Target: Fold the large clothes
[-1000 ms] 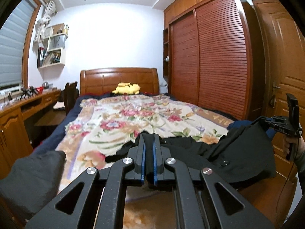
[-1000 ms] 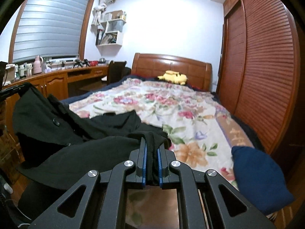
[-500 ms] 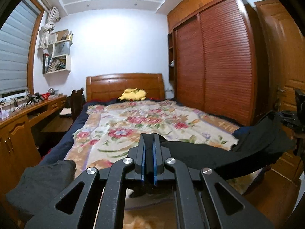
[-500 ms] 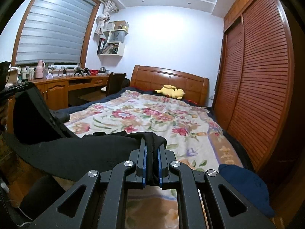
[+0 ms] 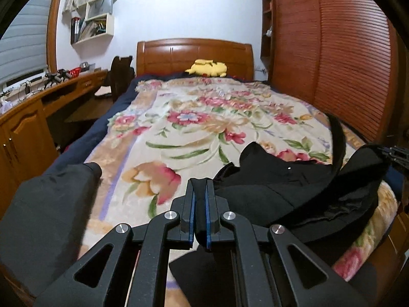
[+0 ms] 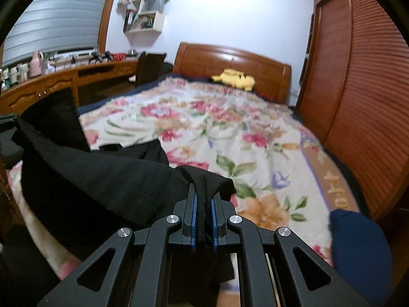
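A dark grey folded cloth bundle is lying at the near left corner of the floral-patterned bed blanket, beside the long wooden desk. The left gripper is pinching one edge of the large black garment, which is sagging across the blanket's near end. The right gripper is pinching the opposite edge, with a navy blue cushion sitting just right of it before the slatted wooden wardrobe.

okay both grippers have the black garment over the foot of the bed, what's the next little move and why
Probably carry it a bit further over the blanket and lower it flat. Both the left gripper and right gripper are shut on the garment, which sags bunched between them, part of it hanging off the foot of the bed.
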The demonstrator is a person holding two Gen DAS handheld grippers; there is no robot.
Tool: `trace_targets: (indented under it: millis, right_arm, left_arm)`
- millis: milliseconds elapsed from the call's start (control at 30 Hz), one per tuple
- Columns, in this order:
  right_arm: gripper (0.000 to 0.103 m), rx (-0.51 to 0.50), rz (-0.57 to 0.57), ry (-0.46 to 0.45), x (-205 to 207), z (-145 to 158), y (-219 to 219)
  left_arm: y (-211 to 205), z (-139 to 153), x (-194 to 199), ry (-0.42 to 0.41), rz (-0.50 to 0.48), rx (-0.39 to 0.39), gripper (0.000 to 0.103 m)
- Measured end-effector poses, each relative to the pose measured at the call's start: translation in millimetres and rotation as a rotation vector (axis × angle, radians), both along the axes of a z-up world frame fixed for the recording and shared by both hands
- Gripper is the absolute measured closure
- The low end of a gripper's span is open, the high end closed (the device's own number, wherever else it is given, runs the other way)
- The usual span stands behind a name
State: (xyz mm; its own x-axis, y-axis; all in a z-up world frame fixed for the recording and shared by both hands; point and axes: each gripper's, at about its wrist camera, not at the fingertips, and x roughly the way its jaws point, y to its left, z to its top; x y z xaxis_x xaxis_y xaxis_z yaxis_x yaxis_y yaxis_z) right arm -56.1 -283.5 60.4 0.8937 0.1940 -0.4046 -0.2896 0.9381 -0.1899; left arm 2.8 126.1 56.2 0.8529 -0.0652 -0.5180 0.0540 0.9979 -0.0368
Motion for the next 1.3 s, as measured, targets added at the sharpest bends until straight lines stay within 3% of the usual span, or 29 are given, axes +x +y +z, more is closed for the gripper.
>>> trace_targets:
  millis: [233, 633, 933, 1033, 1100, 1167, 1200, 1233, 1300]
  right_arm:
    - [0.094, -0.019, -0.024, 0.072, 72.6, -21.9, 10.7]
    - [0.094, 0.079, -0.123, 0.104, 178.2, -12.6, 14.8]
    - [0.093, 0.071, -0.18, 0.11, 234.1, -22.4, 38.7]
    - [0.078, 0.061, -0.182, 0.111, 237.2, -23.1, 42.5]
    - [0.054, 0.069, -0.198, 0.089, 235.5, -20.1, 39.9]
    - [0.032, 0.091, -0.191, 0.067, 230.9, -15.3, 34.6]
    - [0.027, 0.104, -0.186, 0.061, 227.8, -14.3, 32.0]
    - [0.027, 0.109, -0.184, 0.062, 226.1, -15.3, 29.8]
    - [0.027, 0.096, -0.192, 0.077, 224.0, -18.9, 26.8]
  left_arm:
    - [-11.0, -15.2, 49.7, 0.035, 0.01, 0.048, 0.096]
    - [-19.6, -12.5, 148.2, 0.043, 0.034, 0.098, 0.096]
    - [-14.4, -26.0, 178.5, 0.081, 0.063, 0.076, 0.094]
    - [-12.6, -31.6, 170.5, 0.096, 0.059, 0.038, 0.083]
    - [-14.4, -32.0, 161.9, 0.091, 0.069, 0.058, 0.055]
    - [-14.8, -31.0, 151.0, 0.087, 0.043, 0.035, 0.044]
    - [-15.2, -30.8, 146.2, 0.087, 0.035, 0.018, 0.03]
    - [-16.1, -31.3, 140.6, 0.091, 0.025, 0.003, 0.023]
    - [-25.0, -32.9, 126.9, 0.094, -0.01, -0.004, 0.02]
